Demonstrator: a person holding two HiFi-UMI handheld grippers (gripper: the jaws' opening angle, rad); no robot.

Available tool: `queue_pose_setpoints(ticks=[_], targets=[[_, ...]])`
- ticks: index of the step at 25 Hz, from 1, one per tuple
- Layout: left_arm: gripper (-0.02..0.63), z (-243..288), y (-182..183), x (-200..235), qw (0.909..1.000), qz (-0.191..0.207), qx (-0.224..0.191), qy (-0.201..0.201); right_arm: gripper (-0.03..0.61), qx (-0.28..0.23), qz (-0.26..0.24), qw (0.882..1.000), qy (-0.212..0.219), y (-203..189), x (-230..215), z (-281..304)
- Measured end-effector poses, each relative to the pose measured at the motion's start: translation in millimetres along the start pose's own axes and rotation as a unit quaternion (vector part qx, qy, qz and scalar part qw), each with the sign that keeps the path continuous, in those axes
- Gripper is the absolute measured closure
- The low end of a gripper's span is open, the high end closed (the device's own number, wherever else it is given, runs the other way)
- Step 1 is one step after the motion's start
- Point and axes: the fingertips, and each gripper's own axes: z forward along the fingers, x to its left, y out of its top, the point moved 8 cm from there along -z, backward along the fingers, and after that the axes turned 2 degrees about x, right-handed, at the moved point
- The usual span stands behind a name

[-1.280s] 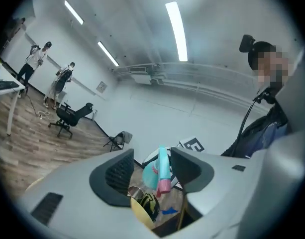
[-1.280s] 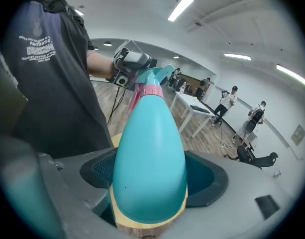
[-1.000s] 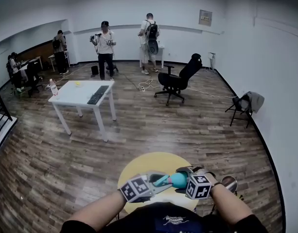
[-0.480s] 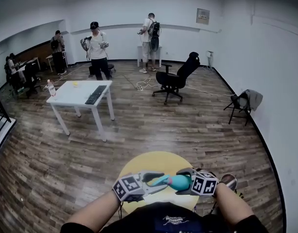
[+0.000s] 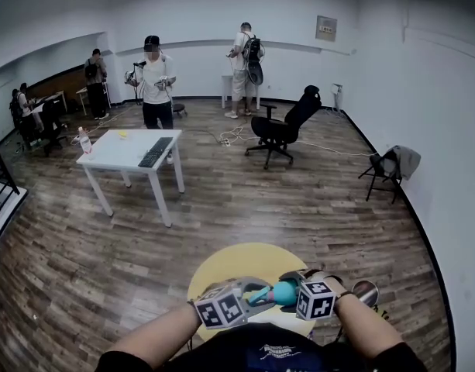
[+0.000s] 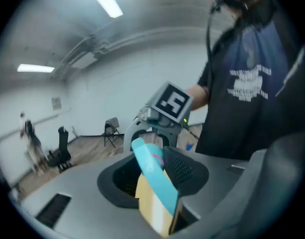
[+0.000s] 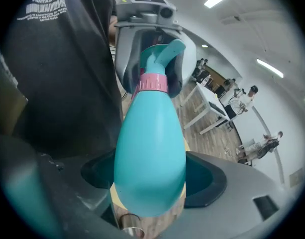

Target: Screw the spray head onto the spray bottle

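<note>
The right gripper (image 7: 153, 182) clamps wide around the teal, egg-shaped plastic spray bottle (image 7: 150, 143). The left gripper (image 5: 252, 294) pinches its teal spray head (image 6: 153, 167), partly hidden by the jaws. Both hover at six o'clock over a round yellow table (image 5: 235, 263); a white desk (image 5: 121, 152) stands at ten o'clock.

Spray head (image 5: 257, 293) left of bottle (image 5: 285, 290)

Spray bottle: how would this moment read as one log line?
left tool: grips spray head | right tool: grips spray bottle | head on neck, tightness unclear
</note>
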Motion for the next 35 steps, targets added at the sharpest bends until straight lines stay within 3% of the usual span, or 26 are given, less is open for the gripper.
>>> queue_pose_setpoints(ticks=[1,4,7,9,11,14,18,19,21,23,25,27,29,33,35], targets=[[0.44,2.2,0.4,-5.7,0.9991,0.039,0.017,-0.001,0.179,-0.004,0.002,1.0,0.014,-1.5,3.6,2.4],[0.44,-1.1,-1.8,-13.6,0.9951,0.094,0.03,-0.013,0.185,-0.037,0.023,0.998,0.043,-2.0,10.6,1.2],[0.437,-0.8,-5.2,-14.3,0.994,0.104,0.033,-0.006,0.189,-0.042,0.024,0.998,0.043,-1.8,8.4,1.4],[0.44,-6.7,-9.6,-5.8,0.9986,0.051,-0.01,-0.003,0.189,-0.066,0.036,0.997,0.024,-1.6,2.9,-2.6],[0.447,-24.1,-16.8,11.4,0.9946,-0.047,-0.093,0.006,0.163,-0.137,0.084,0.987,-0.004,0.0,-9.3,-15.8],[0.451,-50.7,-25.4,33.7,0.9627,-0.18,-0.201,0.023,0.145,-0.27,0.198,0.941,-0.033,-5.1,-29.4,-42.9],[0.451,-67.4,-29.1,46.8,0.9164,-0.277,-0.289,0.018,0.106,-0.371,0.308,0.876,-0.027,-13.2,-46.2,-57.3],[0.451,-69.3,-29.2,47.1,0.9094,-0.288,-0.3,0.014,0.107,-0.389,0.327,0.861,-0.018,-12.7,-47.4,-57.5],[0.449,-67.8,-29.5,44.0,0.9067,-0.293,-0.303,0.005,0.097,-0.413,0.35,0.841,-0.004,-11.6,-48.6,-58.1],[0.449,-64.1,-29.2,40.4,0.9064,-0.296,-0.301,-0.01,0.091,-0.415,0.359,0.836,0.007,-11.6,-47.1,-57.9],[0.451,-62.9,-27.3,37.6,0.8979,-0.309,-0.311,-0.035,0.089,-0.422,0.356,0.833,0.034,-10.2,-41.0,-57.5],[0.451,-62.9,-24.6,35.5,0.8848,-0.327,-0.327,-0.058,0.089,-0.45,0.356,0.817,0.064,-6.5,-36.7,-59.7],[0.451,-61.2,-24.2,35.5,0.879,-0.337,-0.331,-0.062,0.091,-0.466,0.362,0.804,0.069,-6.4,-37.8,-62.0],[0.451,-52.8,-26.5,35.0,0.8838,-0.349,-0.306,-0.059,0.092,-0.453,0.37,0.809,0.065,-12.0,-37.6,-63.8],[0.443,-53.6,-30.8,37.3,0.8798,-0.364,-0.3,-0.057,0.092,-0.446,0.369,0.813,0.061,-16.6,-36.2,-65.1]])
